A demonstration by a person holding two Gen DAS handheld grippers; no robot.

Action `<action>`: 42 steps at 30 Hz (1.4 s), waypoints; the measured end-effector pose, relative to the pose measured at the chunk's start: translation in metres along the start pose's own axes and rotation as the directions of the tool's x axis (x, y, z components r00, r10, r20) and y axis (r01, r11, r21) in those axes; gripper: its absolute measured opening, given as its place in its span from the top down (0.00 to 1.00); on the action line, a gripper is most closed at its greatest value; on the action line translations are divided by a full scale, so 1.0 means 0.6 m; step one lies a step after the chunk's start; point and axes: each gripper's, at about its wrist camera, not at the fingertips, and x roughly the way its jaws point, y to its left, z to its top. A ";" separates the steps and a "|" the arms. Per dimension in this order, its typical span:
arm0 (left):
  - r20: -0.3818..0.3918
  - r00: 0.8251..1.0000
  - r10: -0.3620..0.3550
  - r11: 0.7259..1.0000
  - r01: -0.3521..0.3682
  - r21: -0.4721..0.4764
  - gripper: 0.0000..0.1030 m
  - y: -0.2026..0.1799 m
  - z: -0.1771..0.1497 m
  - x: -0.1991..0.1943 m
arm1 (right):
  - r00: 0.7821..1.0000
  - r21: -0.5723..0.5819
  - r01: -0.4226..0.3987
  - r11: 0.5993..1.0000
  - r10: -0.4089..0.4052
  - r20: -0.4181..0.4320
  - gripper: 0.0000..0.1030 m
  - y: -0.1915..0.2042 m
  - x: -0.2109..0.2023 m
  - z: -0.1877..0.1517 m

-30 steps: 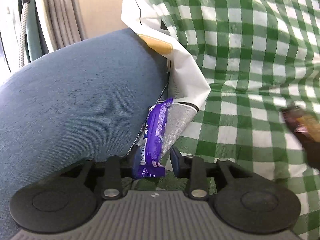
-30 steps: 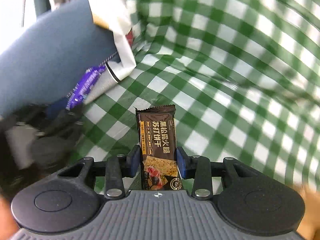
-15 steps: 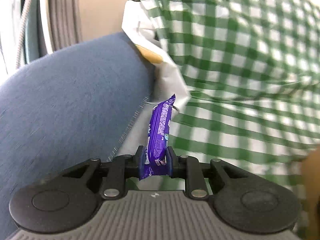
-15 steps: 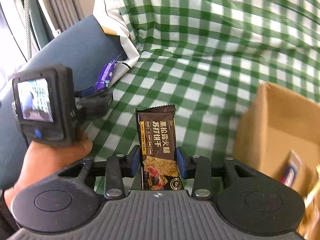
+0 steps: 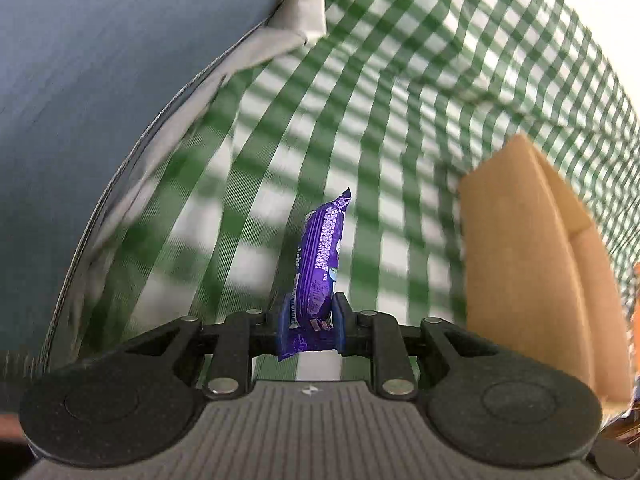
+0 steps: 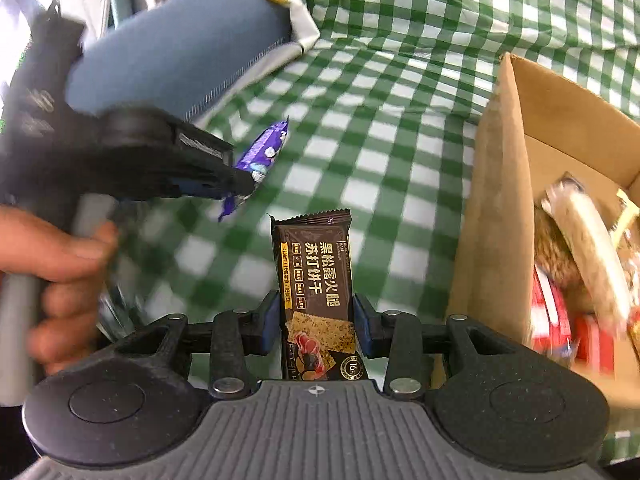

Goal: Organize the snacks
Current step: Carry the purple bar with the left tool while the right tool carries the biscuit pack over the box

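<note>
My left gripper is shut on a purple snack bar and holds it above the green checked cloth. It also shows in the right wrist view, with the purple bar sticking out ahead. My right gripper is shut on a dark brown cracker packet with Chinese print, held upright. An open cardboard box stands to the right of both grippers and holds several wrapped snacks. In the left wrist view the box is at the right.
A blue cushion lies at the left. A white paper bag rests against it at the back. The person's hand grips the left tool's handle.
My left gripper closed on the purple bar beside the cushion, lifted it and swung right toward the box. My right gripper, still holding the cracker packet, has also come closer to the box.
</note>
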 end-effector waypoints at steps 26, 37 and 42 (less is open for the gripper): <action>0.001 0.999 0.046 0.990 -0.046 0.136 0.63 -0.043 -0.055 0.025 | 0.998 0.061 -0.039 0.997 0.037 0.043 0.50 -0.025 0.049 -0.093; 0.006 0.999 0.045 0.988 -0.045 0.144 0.63 -0.042 -0.055 0.024 | 0.998 0.057 -0.041 0.998 0.038 0.053 0.50 -0.020 0.040 -0.098; 0.010 0.999 0.042 0.989 -0.043 0.141 0.62 -0.041 -0.054 0.025 | 0.997 0.058 -0.042 0.997 0.039 0.060 0.53 -0.021 0.037 -0.097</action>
